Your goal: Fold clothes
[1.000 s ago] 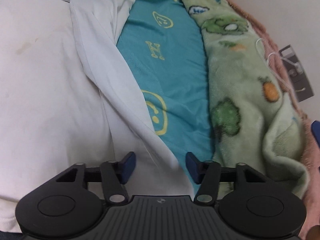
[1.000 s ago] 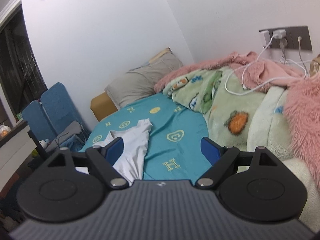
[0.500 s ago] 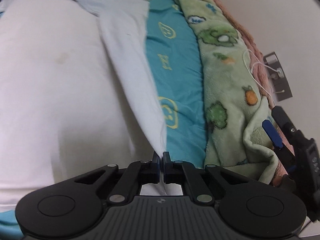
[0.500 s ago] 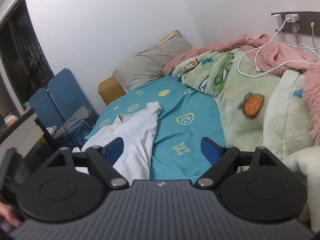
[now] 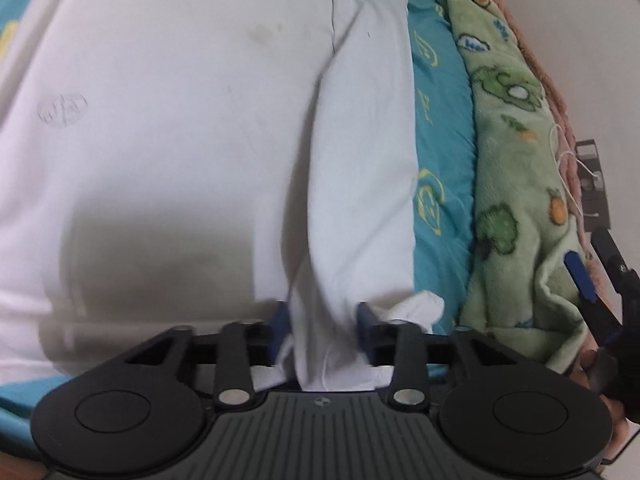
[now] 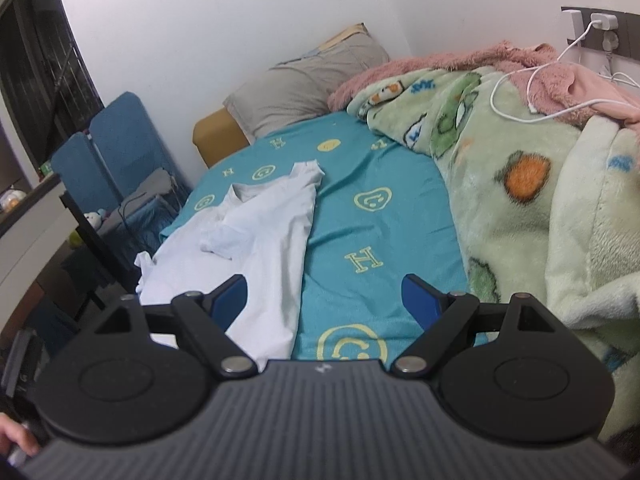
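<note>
A bed (image 6: 384, 216) with a teal sheet printed in yellow letters and smiley faces fills a small white-walled room. A grey pillow (image 6: 304, 88) sits at its head, and a green fleece blanket (image 6: 520, 184) with a pink one (image 6: 448, 62) behind it is heaped along the wall side. A white charging cable (image 6: 532, 80) trails over the blankets from a wall socket (image 6: 600, 28). Blue folding chairs (image 6: 108, 144) stand beside the bed.

A white T-shirt (image 6: 264, 240) lies spread on the sheet, its right-hand edge folded in over the body as a long strip.

The left hand-held gripper (image 5: 322, 322) hangs low over the shirt's near end. Its jaws are opening, and the folded strip of shirt runs between the blue pads, which no longer press on it. The right hand-held gripper (image 6: 324, 300) hovers above the bed with its jaws wide apart and nothing between them.
</note>
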`<state>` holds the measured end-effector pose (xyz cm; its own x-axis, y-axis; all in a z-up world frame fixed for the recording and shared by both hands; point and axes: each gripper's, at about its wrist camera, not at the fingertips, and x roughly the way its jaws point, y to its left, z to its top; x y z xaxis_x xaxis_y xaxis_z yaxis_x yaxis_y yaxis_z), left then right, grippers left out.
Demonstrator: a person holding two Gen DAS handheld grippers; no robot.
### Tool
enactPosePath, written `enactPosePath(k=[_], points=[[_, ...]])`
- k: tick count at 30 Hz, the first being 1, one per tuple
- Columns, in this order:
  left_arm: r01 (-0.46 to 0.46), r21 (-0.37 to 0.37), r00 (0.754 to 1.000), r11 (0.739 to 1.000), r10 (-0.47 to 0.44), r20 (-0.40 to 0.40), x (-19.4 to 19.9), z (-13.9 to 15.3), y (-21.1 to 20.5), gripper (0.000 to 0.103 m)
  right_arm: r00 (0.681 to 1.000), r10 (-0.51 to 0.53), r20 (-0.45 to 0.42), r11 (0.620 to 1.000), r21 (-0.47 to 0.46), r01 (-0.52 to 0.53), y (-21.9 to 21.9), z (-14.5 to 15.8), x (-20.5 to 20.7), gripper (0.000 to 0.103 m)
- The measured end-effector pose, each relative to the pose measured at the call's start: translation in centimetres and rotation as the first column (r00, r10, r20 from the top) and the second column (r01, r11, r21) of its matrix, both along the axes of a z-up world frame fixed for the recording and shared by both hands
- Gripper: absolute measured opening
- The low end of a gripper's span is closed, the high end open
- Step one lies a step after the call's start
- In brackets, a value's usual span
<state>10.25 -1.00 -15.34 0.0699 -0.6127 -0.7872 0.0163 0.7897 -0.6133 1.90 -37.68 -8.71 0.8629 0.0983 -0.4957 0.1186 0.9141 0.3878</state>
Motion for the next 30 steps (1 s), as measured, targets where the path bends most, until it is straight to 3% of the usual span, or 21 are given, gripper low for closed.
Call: enactPosePath(k=[3, 5, 6, 7, 9, 14, 17, 19, 21, 23, 24, 25, 26, 28, 30], points=[[0.021, -0.059, 1.0, 0.998, -0.021, -0.008, -0.9, 0.0, -0.4, 0.049, 1.0, 0.004, -0.01, 1.0, -0.004, -0.004, 0.2, -0.1, 0.1, 0.085], [0.051, -0.058, 0.999, 0.997, -0.052, -0.01, -1.4, -0.3, -0.9, 0.048, 1.0, 0.006, -0.016, 1.0, -0.007, -0.006, 0.3, -0.2, 0.2, 0.085], [0.07, -0.051, 0.997, 0.996, -0.07, -0.01, -1.6, -0.5, -1.1, 0.042, 1.0, 0.006, -0.019, 1.0, -0.008, -0.006, 0.3, -0.2, 0.2, 0.085], [0.088, -0.044, 0.996, 0.995, -0.089, -0.011, -1.8, -0.6, -1.4, 0.028, 1.0, 0.006, -0.021, 1.0, -0.01, -0.007, 0.4, -0.2, 0.2, 0.085], [0.125, -0.029, 0.992, 0.992, -0.125, -0.003, -2.3, -0.6, -1.7, 0.01, 1.0, 0.007, -0.027, 1.0, -0.013, -0.008, 0.5, -0.2, 0.3, 0.085], [0.199, 0.018, 0.976, 0.98, -0.2, 0.091, -3.1, 3.0, 0.1, 0.004, 0.999, 0.012, -0.031, 1.0, -0.026, -0.013, 0.9, -0.1, 0.1, 0.085], [0.201, 0.146, 0.963, 0.969, -0.222, 0.149, -3.6, 4.4, 0.9, 0.004, 0.999, 0.021, -0.027, 0.999, -0.042, -0.022, 1.2, 0.0, 0.0, 0.085], [0.208, 0.233, 0.962, 0.95, -0.242, 0.129, -4.2, 3.6, 1.2, 0.006, 0.999, 0.029, -0.029, 0.998, -0.05, -0.03, 1.5, -0.1, 0.2, 0.085], [0.196, 0.257, 0.961, 0.946, -0.238, 0.14, -4.2, 3.7, 1.6, 0.012, 0.999, 0.037, -0.034, 0.998, -0.049, -0.038, 1.7, -0.1, 0.4, 0.085], [0.166, 0.262, 0.959, 0.951, -0.218, 0.182, -4.1, 4.7, 1.9, 0.031, 0.998, 0.046, -0.041, 0.998, -0.048, -0.048, 1.9, -0.2, 0.5, 0.085], [0.135, 0.26, 0.955, 0.956, -0.196, 0.225, -4.0, 5.7, 2.1, 0.046, 0.998, 0.055, -0.044, 0.997, -0.05, -0.057, 2.0, -0.2, 0.5, 0.085], [0.102, 0.263, 0.946, 0.959, -0.175, 0.272, -3.8, 6.8, 2.1, 0.053, 0.997, 0.066, -0.046, 0.996, -0.051, -0.068, 2.1, -0.2, 0.6, 0.085], [0.068, 0.27, 0.933, 0.961, -0.157, 0.323, -3.6, 8.1, 2.0, 0.056, 0.996, 0.082, -0.047, 0.995, -0.049, -0.084, 2.2, 0.0, 0.8, 0.085], [-0.002, 0.277, 0.898, 0.961, -0.121, 0.423, -3.1, 10.6, 1.6, 0.076, 0.993, 0.113, -0.046, 0.992, -0.046, -0.115, 2.5, 0.4, 1.8, 0.085], [-0.071, 0.277, 0.851, 0.958, -0.087, 0.519, -2.5, 13.2, 1.3, 0.083, 0.988, 0.146, -0.043, 0.987, -0.061, -0.149, 3.2, 1.1, 3.4, 0.085]])
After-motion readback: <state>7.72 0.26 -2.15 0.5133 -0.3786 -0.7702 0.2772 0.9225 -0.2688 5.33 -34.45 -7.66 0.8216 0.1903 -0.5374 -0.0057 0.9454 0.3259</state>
